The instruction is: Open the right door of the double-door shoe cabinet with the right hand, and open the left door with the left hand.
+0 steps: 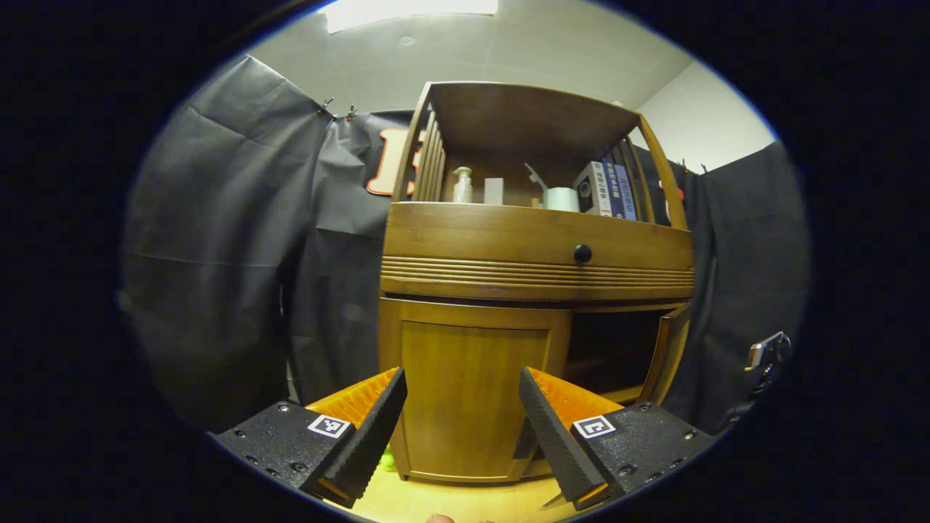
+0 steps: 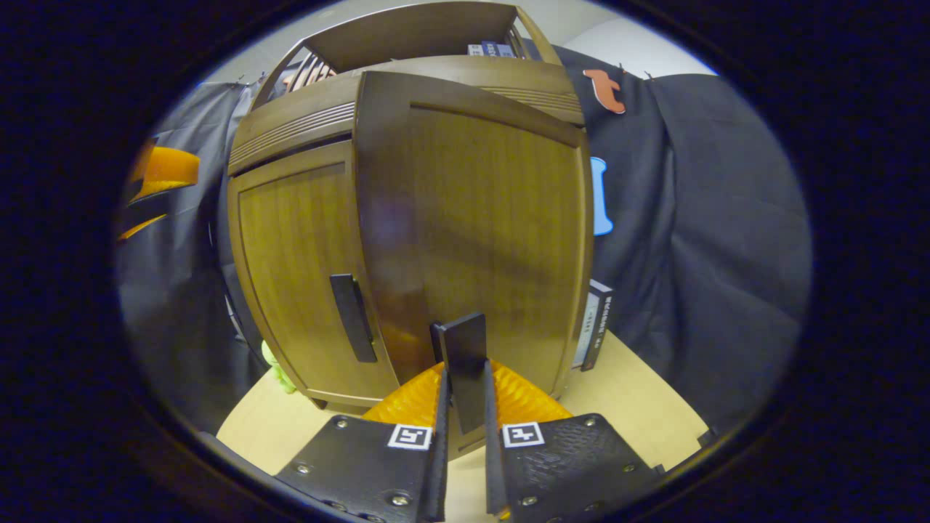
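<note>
We clamp our right gripper (image 2: 465, 407) on the right door's handle (image 2: 465, 363); the right door (image 2: 472, 232) stands swung out. Our left gripper (image 1: 463, 428) is spread wide, holding nothing, facing the shut left door (image 1: 465, 392) of the shoe cabinet (image 1: 538, 247) on the bench (image 2: 625, 392).

Bright ceiling light (image 1: 410, 11), fisheye-warped edges.

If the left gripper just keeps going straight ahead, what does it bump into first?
Probably the closed left door of the shoe cabinet. The left gripper is open and points at that door's panel, with nothing between them, though depth is hard to judge.
</note>
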Motion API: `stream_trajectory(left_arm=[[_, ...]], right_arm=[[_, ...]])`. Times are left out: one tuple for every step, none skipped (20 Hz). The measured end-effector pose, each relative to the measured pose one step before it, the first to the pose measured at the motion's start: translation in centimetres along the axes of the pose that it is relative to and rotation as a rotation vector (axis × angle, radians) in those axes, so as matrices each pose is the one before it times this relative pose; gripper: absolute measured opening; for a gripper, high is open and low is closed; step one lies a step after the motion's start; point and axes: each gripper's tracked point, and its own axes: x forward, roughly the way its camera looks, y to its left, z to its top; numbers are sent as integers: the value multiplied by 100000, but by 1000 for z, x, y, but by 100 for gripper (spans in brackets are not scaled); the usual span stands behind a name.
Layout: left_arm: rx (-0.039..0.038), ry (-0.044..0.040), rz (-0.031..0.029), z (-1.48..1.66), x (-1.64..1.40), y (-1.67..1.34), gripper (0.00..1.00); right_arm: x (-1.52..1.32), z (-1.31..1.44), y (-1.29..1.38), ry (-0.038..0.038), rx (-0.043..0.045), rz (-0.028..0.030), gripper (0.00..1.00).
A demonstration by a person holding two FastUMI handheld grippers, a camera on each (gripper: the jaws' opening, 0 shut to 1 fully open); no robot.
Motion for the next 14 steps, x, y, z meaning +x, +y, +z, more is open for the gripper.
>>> stream_trajectory(left_arm=[[-130, 99, -2050, -15, -46, -700, 96], [177, -47, -1771, -109, -59, -648, 96], [315, 14, -1521, -46, 40, -491, 95], [137, 207, -1431, -118, 53, -575, 92], [-212, 277, -1407, -85, 70, -518, 92], [-442, 334, -1293, -195, -132, -455, 92], [-492, 275, -1167, -96, 13, -483, 95], [-298, 169, -847, -111, -22, -230, 92], [-57, 80, -510, -23, 92, -96, 95], [-33, 63, -413, -22, 45, -136, 95], [-143, 60, -415, 0, 81, -204, 95], [-298, -19, -457, -116, -42, -168, 95], [-397, 6, -641, 16, 30, -240, 95], [-414, 89, -620, -100, 51, -260, 92]], right_arm=[[27, 15, -39, 320, 141, -994, 21], [-115, 103, -12, 342, 447, -656, 21], [16, 93, -79, 407, 317, -638, 21], [-262, 181, -50, 210, 201, -584, 21], [45, 171, -26, 181, -9, -1077, 21], [-17, -258, -232, 180, 93, -1343, 21], [7, 151, -93, -120, 194, -1158, 21], [166, 175, -119, -361, 493, -1358, 21], [184, 93, -115, -296, 345, -1567, 21], [11, -64, -168, -24, 305, -1615, 21], [131, 144, -149, 18, 312, -1558, 21], [-11, 109, -266, 115, 360, -1569, 21], [11, 150, -214, -31, 371, -1370, 21], [-175, 60, -142, -410, 622, -1073, 21]])
